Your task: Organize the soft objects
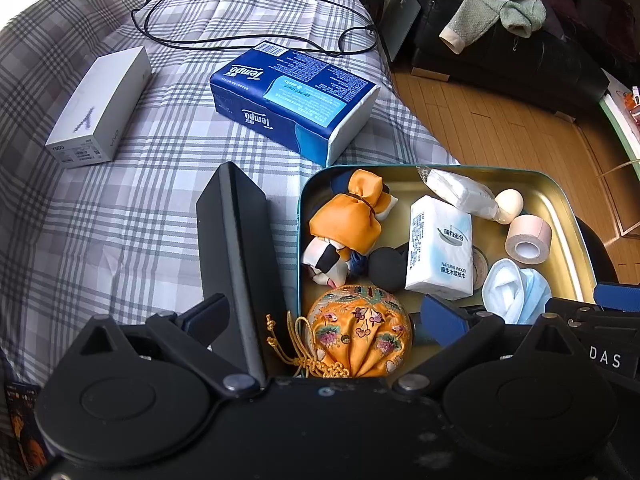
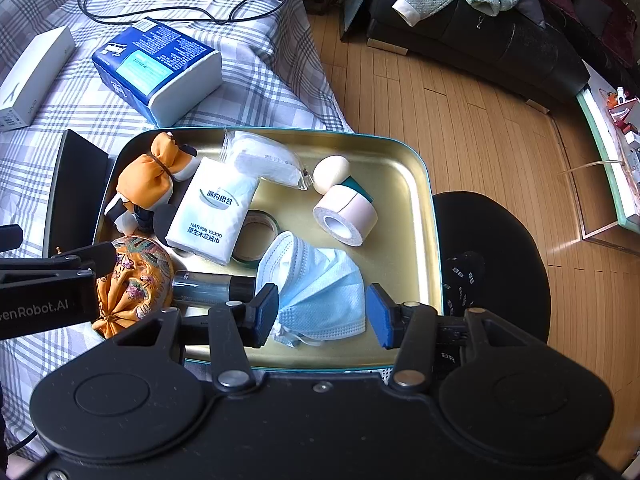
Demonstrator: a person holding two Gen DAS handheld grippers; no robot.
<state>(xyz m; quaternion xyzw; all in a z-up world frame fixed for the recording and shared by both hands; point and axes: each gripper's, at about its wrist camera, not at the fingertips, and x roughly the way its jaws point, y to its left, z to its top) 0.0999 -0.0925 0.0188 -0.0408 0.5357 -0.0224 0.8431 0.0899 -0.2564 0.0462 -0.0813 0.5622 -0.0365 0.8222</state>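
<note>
Between our right gripper's (image 2: 322, 314) spread jaws lies the pale blue pleated face mask (image 2: 320, 288). Our left gripper (image 1: 320, 316), also spread, straddles the embroidered orange pouch (image 1: 360, 332). Most soft things already fill the gold-lined tin tray (image 2: 416, 208); the blue tissue pack (image 1: 292, 100) remains on the bed.

The right gripper (image 2: 322, 316) hangs open astride a blue face mask (image 2: 320, 284). The mask lies in a gold tin tray (image 2: 404, 184) beside 1 tissue pack (image 2: 212, 212).

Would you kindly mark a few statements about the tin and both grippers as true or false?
1. The blue face mask lies between the right gripper jaws. True.
2. The tape roll sits on the bedspread. False: it is inside the tin.
3. The left gripper jaws are shut. False: open, either side of the embroidered pouch.
4. The Tempo tissue pack lies outside the tin. True.
</note>
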